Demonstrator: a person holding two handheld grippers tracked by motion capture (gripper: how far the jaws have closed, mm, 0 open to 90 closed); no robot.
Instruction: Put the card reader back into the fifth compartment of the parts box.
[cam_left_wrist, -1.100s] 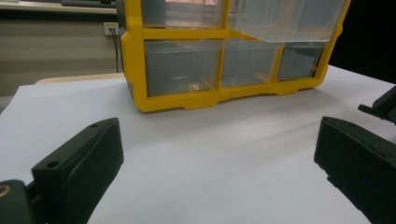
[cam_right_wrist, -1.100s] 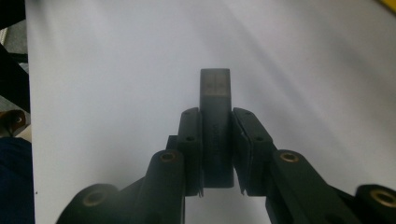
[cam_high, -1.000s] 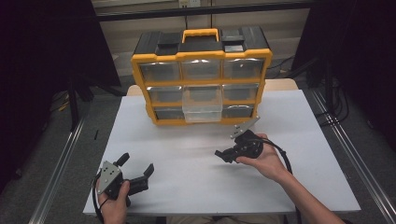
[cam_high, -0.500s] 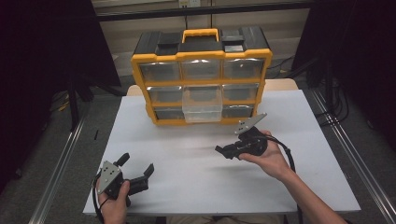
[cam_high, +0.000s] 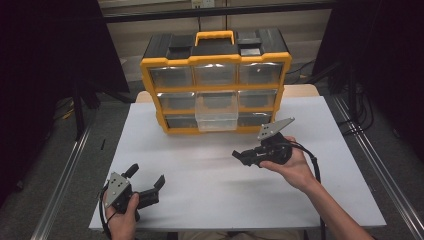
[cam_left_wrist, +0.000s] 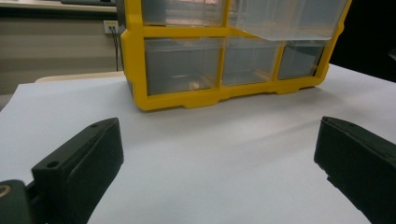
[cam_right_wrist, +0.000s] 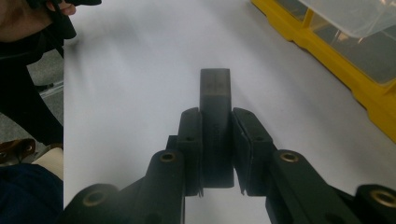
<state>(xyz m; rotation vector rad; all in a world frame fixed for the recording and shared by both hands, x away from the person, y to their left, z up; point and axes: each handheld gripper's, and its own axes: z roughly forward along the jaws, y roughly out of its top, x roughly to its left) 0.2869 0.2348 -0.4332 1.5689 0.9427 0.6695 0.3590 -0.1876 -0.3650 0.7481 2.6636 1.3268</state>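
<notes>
My right gripper (cam_high: 241, 156) hovers over the table's right half, in front of a yellow-framed organizer (cam_high: 215, 85) with clear drawers. In the right gripper view its jaws (cam_right_wrist: 215, 140) are shut on a dark grey rectangular block (cam_right_wrist: 215, 93) that sticks out ahead of the pads, pointing across the table. The organizer's middle drawer (cam_high: 216, 117) stands pulled out, just beyond and left of this gripper. At the front left corner of the table my left gripper (cam_high: 147, 179) is held low, open, with nothing between its jaws (cam_left_wrist: 215, 154).
The white tabletop (cam_high: 200, 165) lies bare between the two grippers. The organizer's lower drawers (cam_left_wrist: 182, 65) face the left gripper. A cable (cam_high: 312, 160) trails from the right gripper along the person's forearm. Dark floor and metal rails flank the table.
The right gripper has risen a little with the dark block and tilted, so its grey plate now stands higher. The left gripper has stayed put.
</notes>
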